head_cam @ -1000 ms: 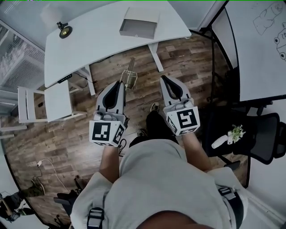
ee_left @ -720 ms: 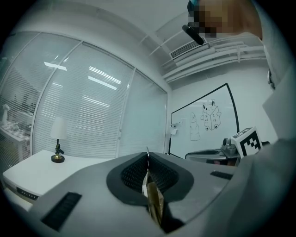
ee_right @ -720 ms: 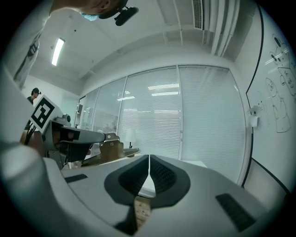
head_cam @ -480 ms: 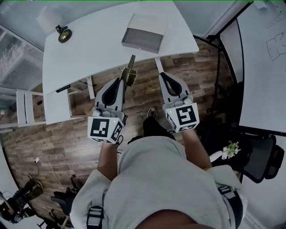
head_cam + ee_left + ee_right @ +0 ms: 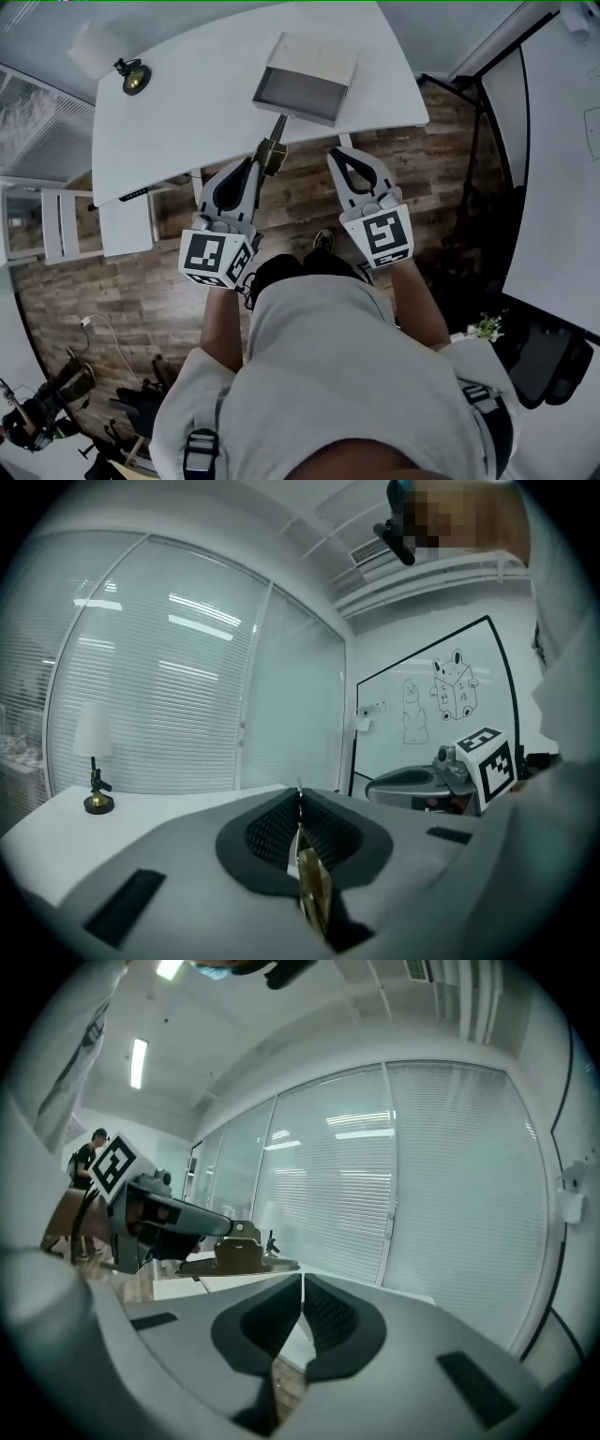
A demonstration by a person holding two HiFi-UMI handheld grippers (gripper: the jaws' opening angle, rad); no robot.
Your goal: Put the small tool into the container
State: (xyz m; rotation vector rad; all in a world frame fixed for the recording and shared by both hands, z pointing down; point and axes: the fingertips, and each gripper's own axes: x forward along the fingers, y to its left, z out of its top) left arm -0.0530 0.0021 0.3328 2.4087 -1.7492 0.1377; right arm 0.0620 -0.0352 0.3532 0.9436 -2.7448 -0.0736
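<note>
A small brass tool (image 5: 273,146) sticks forward out of my left gripper (image 5: 257,165), which is shut on it; the tool's tip reaches the near edge of the white table (image 5: 187,112). The same tool shows as a brass blade (image 5: 314,892) pinched between the left jaws (image 5: 298,803). The container, a shallow grey box (image 5: 305,82), rests on the table just ahead of the tool. My right gripper (image 5: 339,156) is level with the left one, shut and empty, its jaws meeting (image 5: 302,1283) with nothing between them. From the right gripper view, the left gripper (image 5: 159,1218) and tool (image 5: 239,1251) are at left.
A small brass desk ornament (image 5: 134,75) and a white block (image 5: 92,49) stand on the table's far left. A white side unit (image 5: 66,239) sits left on the wood floor. A whiteboard (image 5: 562,169) and a black chair (image 5: 553,361) are at right.
Both grippers have travelled forward toward the table, the left still shut on the tool. The table and grey box now lie closer, with the tool tip at the table edge.
</note>
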